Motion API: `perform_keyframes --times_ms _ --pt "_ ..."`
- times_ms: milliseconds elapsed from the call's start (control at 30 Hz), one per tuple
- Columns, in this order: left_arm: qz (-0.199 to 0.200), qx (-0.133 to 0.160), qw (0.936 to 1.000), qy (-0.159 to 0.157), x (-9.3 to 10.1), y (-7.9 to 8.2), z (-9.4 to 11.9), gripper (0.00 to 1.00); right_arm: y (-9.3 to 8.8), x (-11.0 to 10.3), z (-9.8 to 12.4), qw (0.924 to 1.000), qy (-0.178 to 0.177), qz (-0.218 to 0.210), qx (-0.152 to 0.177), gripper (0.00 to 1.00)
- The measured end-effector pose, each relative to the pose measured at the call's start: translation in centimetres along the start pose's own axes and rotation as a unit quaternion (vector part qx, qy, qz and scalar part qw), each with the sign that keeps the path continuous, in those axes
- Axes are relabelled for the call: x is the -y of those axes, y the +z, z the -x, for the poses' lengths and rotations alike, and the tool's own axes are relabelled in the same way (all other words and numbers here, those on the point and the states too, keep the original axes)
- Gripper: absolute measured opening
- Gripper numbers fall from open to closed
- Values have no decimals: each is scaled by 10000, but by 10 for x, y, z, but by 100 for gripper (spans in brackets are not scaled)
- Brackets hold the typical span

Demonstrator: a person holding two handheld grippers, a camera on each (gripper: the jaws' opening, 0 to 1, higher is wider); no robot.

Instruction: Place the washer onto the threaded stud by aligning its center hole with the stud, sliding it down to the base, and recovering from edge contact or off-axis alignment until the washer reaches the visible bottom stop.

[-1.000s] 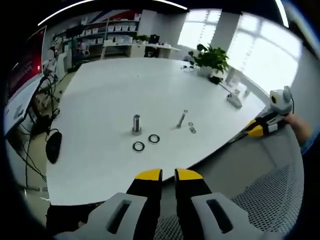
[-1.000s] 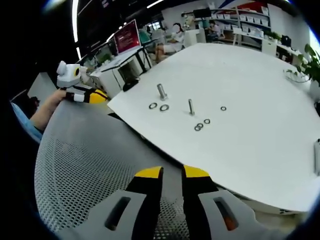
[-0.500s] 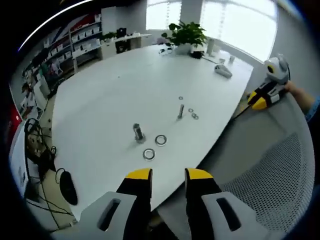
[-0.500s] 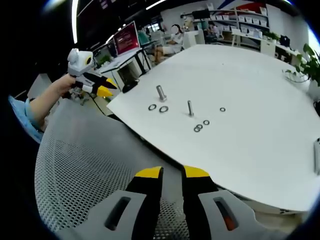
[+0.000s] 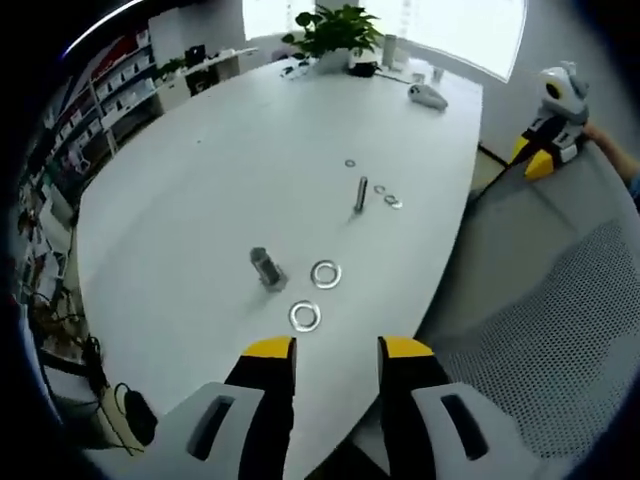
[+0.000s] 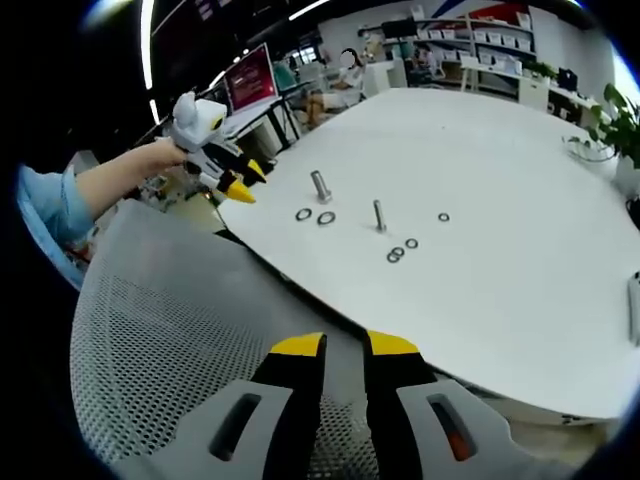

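Two large washers (image 5: 305, 316) (image 5: 325, 273) lie flat on the white table (image 5: 200, 180), just ahead of my left gripper (image 5: 337, 350), which is open and holds nothing. Left of them sits a short thick stud (image 5: 265, 268), and farther off stands a thin threaded stud (image 5: 361, 194) with small washers (image 5: 388, 197) beside it. In the right gripper view the same thin stud (image 6: 379, 214), thick stud (image 6: 320, 185) and large washers (image 6: 315, 216) lie far ahead. My right gripper (image 6: 345, 346) hangs over a mesh chair, its jaws almost together and nothing between them.
A white mesh chair back (image 6: 170, 330) stands between my right gripper and the table edge (image 6: 300, 280). A hand in a blue sleeve (image 6: 60, 200) holds the left gripper (image 6: 238, 186) over the table's corner. A potted plant (image 5: 335, 25) and small items sit at the far end.
My left gripper has come up over the table edge toward the two large washers, and its jaws have spread apart. The right gripper has stayed put.
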State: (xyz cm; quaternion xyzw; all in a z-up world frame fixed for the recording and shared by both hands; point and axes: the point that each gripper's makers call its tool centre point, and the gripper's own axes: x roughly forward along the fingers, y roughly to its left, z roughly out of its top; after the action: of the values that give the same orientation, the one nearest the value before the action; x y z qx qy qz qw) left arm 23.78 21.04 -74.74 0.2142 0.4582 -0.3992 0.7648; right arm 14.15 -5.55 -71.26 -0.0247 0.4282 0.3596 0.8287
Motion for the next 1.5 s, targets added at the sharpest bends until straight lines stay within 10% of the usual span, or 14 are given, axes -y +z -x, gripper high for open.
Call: perform_keyframes --times_ms 667,1300,1500 --pt "-757 -1226 9895 -120 -25 -21 -72 34 2 2 0 9999 -40 -120 84 18" --pt "-858 -1357 9866 -281 -28 -18 -95 33 2 2 0 9999 -27 -68 84 18" --pt "-1451 -1521 9773 -280 -26 -19 -94 29 2 2 0 9999 -34 -66 85 18"
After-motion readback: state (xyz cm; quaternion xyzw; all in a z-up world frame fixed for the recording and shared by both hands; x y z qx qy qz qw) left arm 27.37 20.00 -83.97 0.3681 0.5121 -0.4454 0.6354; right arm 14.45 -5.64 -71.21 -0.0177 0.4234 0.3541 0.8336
